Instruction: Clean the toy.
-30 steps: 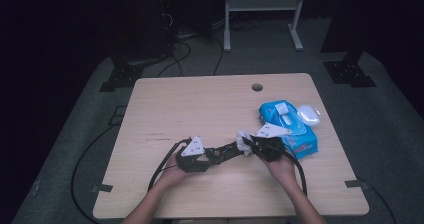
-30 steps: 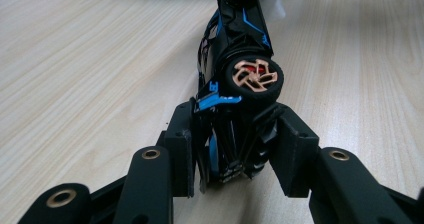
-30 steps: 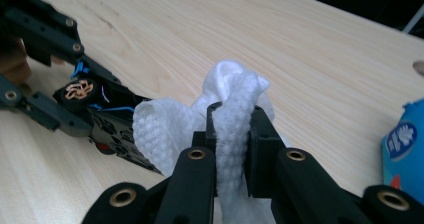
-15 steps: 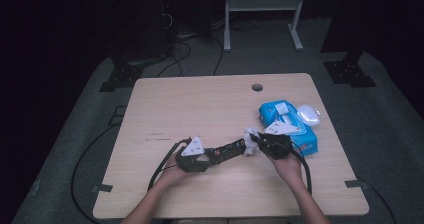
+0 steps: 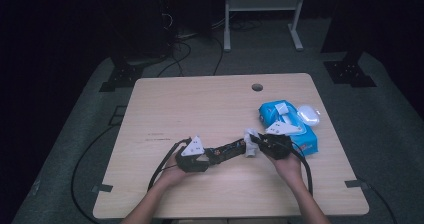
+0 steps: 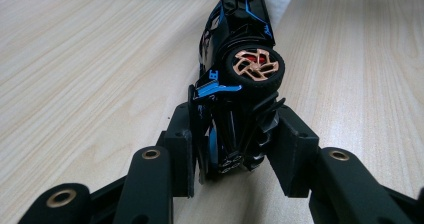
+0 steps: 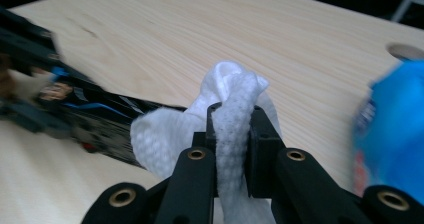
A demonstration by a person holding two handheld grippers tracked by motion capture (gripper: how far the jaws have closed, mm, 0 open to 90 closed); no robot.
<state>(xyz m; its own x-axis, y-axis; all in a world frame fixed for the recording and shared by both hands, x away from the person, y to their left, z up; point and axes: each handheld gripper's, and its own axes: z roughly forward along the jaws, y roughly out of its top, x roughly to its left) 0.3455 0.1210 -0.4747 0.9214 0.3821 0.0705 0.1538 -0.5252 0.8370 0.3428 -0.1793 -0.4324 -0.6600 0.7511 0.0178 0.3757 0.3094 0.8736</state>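
Observation:
A black toy car (image 5: 227, 151) with blue trim and bronze wheels lies across the near middle of the wooden table (image 5: 200, 109). My left gripper (image 5: 210, 156) is shut on one end of it; in the left gripper view the jaws clamp the car's body (image 6: 240, 84) just below a wheel, at my left gripper (image 6: 232, 149). My right gripper (image 5: 256, 145) is shut on a bunched white wipe (image 5: 249, 141). In the right gripper view the wipe (image 7: 230, 94) stands between the jaws of my right gripper (image 7: 232, 121) and presses against the car's other end (image 7: 95, 119).
A blue pack of wipes (image 5: 272, 111) lies just right of the right hand, with a white oval case (image 5: 308, 115) beside it. The pack's blurred edge (image 7: 395, 129) is close on the right. A round hole (image 5: 257, 87) sits near the table's far edge.
The right gripper with the wipe has shifted slightly at the car's end. The left gripper and the car have stayed in place.

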